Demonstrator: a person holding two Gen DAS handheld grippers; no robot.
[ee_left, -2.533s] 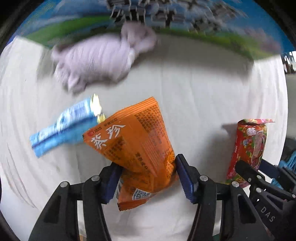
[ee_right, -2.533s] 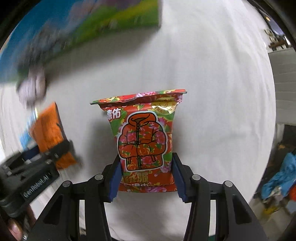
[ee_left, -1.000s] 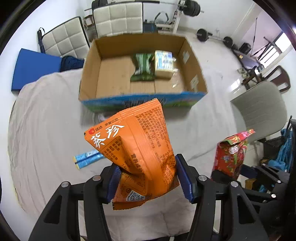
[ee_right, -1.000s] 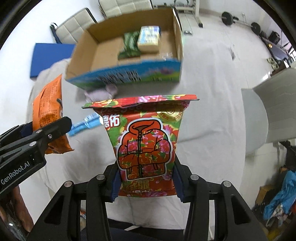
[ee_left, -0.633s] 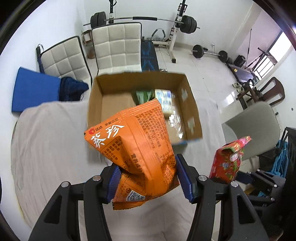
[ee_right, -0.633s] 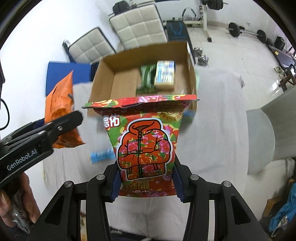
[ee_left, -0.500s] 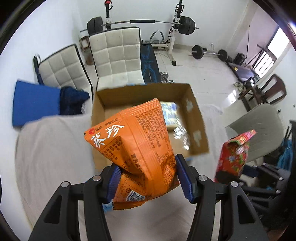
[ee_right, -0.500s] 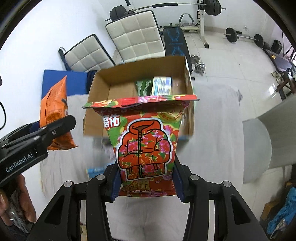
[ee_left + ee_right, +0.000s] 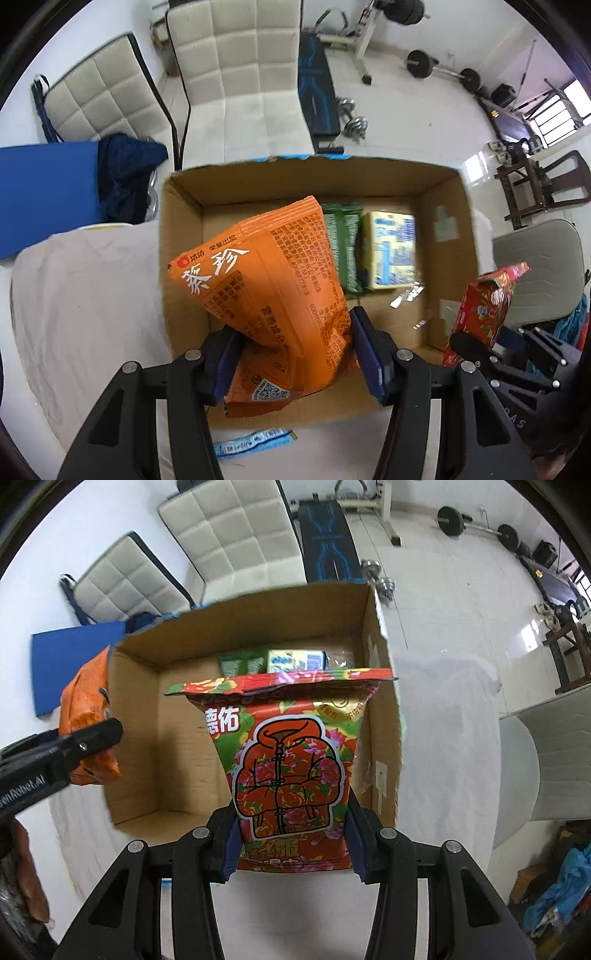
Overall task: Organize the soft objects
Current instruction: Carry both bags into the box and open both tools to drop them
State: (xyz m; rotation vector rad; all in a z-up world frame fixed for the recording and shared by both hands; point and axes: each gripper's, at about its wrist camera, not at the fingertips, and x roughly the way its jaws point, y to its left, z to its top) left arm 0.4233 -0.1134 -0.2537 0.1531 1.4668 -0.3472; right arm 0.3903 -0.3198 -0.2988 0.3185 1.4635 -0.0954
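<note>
The left claw (image 9: 295,358) is clamped on the lower end of an orange snack bag (image 9: 269,280), holding it up over the open cardboard box (image 9: 184,258) so that the bag leans toward the box's left half. The right claw (image 9: 293,843) grips the bottom of a red floral snack bag (image 9: 291,764), which stands upright between its blue pads and hangs above the near right part of the same box. In the right wrist view the orange bag shows at the left edge, pinched in the other claw, just outside the box's left wall. Inside the box, against the far wall, lie a green packet (image 9: 343,251) and a pale yellow and blue pack (image 9: 389,254), side by side and touching. The box sits on a bench covered with a white cloth (image 9: 85,295). On the cloth just in front of the box's near wall lies a thin blue wrapper (image 9: 255,441). Behind the bench stand two white padded chairs (image 9: 236,62).
</note>
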